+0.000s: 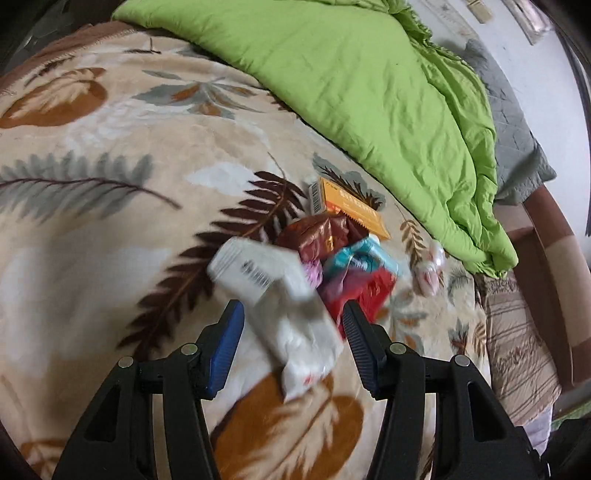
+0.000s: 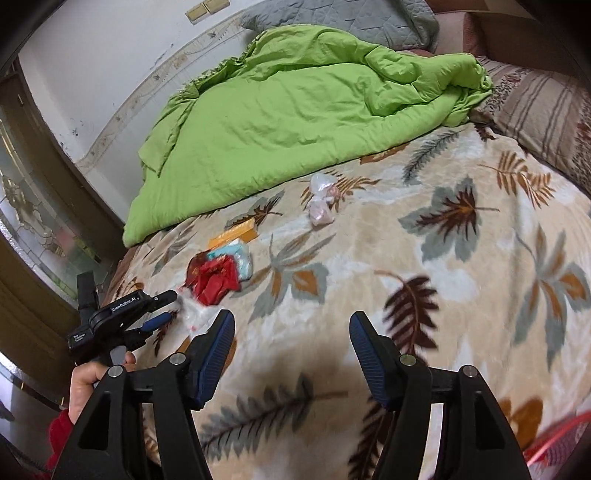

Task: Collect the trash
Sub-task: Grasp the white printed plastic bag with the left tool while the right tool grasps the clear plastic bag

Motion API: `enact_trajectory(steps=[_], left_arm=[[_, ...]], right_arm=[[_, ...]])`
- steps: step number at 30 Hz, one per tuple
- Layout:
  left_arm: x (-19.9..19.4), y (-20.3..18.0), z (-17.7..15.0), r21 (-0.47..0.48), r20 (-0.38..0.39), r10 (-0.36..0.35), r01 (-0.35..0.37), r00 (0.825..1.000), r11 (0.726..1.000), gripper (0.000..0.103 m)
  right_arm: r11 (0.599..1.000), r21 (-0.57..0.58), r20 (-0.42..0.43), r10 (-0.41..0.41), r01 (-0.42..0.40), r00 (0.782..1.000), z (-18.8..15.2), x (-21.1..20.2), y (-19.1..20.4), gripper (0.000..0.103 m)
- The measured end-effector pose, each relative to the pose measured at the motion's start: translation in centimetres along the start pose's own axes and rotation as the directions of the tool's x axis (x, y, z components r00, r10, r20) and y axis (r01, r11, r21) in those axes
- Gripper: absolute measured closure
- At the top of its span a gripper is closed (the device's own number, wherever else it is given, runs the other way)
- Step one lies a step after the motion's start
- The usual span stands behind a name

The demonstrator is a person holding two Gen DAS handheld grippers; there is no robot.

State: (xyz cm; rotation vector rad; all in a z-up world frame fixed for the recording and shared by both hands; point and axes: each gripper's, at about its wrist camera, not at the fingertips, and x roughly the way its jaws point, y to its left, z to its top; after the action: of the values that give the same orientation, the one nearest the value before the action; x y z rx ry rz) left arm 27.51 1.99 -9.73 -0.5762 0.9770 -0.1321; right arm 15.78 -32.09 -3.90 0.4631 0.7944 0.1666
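In the left wrist view my left gripper (image 1: 293, 314) is open, its jaws wide apart on either side of a blurred white plastic packet (image 1: 280, 306) with a barcode; whether it touches a pad I cannot tell. Beyond it lies a trash pile on the leaf-print blanket (image 1: 110, 229): an orange box (image 1: 354, 208), a dark red foil wrapper (image 1: 317, 236), a teal packet (image 1: 364, 258) and red wrappers (image 1: 376, 291). A small clear pink-white wrapper (image 1: 430, 271) lies to the right. My right gripper (image 2: 291, 323) is open and empty above the blanket. The right wrist view shows the left gripper (image 2: 162, 306), the pile (image 2: 218, 277) and the clear wrapper (image 2: 321, 201).
A crumpled green quilt (image 1: 369, 92) covers the far part of the bed. A grey pillow (image 2: 332, 16) and a striped pillow (image 2: 535, 114) lie by the headboard. A red mesh object (image 2: 554, 443) shows at the bottom right. A door (image 2: 33, 221) stands left of the bed.
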Motion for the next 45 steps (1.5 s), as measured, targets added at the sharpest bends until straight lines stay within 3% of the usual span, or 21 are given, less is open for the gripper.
enact_trajectory(steps=[5,8,16,22,23,24,25,31,37,41,45], left_arm=[[2.3,0.3,0.1,0.036,-0.011,0.051,-0.050,0.999,0.998,0.052],[2.5,0.4,0.6,0.048,-0.008,0.038,-0.037,0.999,0.998,0.055],[0.2,-0.5,1.1,0.169,0.089,0.068,-0.082,0.994,0.982,0.060],[-0.8,0.3,2.2,0.163,0.104,0.045,-0.061,0.994,0.985,0.060],[-0.8,0.4,2.3,0.158,0.099,0.039,-0.054,0.994,0.986,0.060],[-0.8,0.5,2.3,0.155,0.093,0.035,-0.049,0.995,0.987,0.060],[-0.7,0.6,2.3,0.151,0.080,0.024,-0.036,0.996,0.988,0.060],[-0.9,0.7,1.7,0.140,0.030,-0.030,0.026,0.999,0.990,0.060],[-2.7,0.6,0.6,0.157,0.058,-0.030,0.020,0.998,0.987,0.060],[-4.5,-1.2,-1.0,0.251,0.115,0.006,-0.035,0.993,0.967,0.060],[-6.9,-3.3,-4.1,0.344,0.133,-0.014,-0.033,0.991,0.938,0.060]], right_arm=[[1.000,0.027,-0.010,-0.007,0.007,1.000,3.1,3.3,-0.5,0.031],[0.999,0.037,-0.019,-0.026,0.027,0.999,5.0,6.0,-0.8,0.031],[0.989,0.118,-0.047,-0.086,0.091,0.995,11.1,16.4,-2.3,0.031],[0.981,0.094,-0.096,-0.159,0.168,0.983,13.2,22.8,-1.9,0.033],[0.981,0.095,-0.106,-0.158,0.168,0.982,13.1,23.3,-1.7,0.043],[0.980,0.095,-0.122,-0.165,0.177,0.979,13.0,23.8,-1.7,0.061],[0.978,0.096,-0.127,-0.171,0.183,0.977,12.8,24.0,-1.6,0.067],[0.990,0.038,-0.040,-0.137,0.138,0.990,10.4,19.6,0.8,0.068],[0.999,-0.027,0.028,-0.024,0.024,0.999,5.9,12.2,4.2,0.068],[0.998,-0.067,0.030,0.020,-0.018,0.999,2.3,8.9,6.1,0.068],[0.994,-0.105,0.031,0.034,-0.030,0.999,-1.3,5.8,7.0,0.068]])
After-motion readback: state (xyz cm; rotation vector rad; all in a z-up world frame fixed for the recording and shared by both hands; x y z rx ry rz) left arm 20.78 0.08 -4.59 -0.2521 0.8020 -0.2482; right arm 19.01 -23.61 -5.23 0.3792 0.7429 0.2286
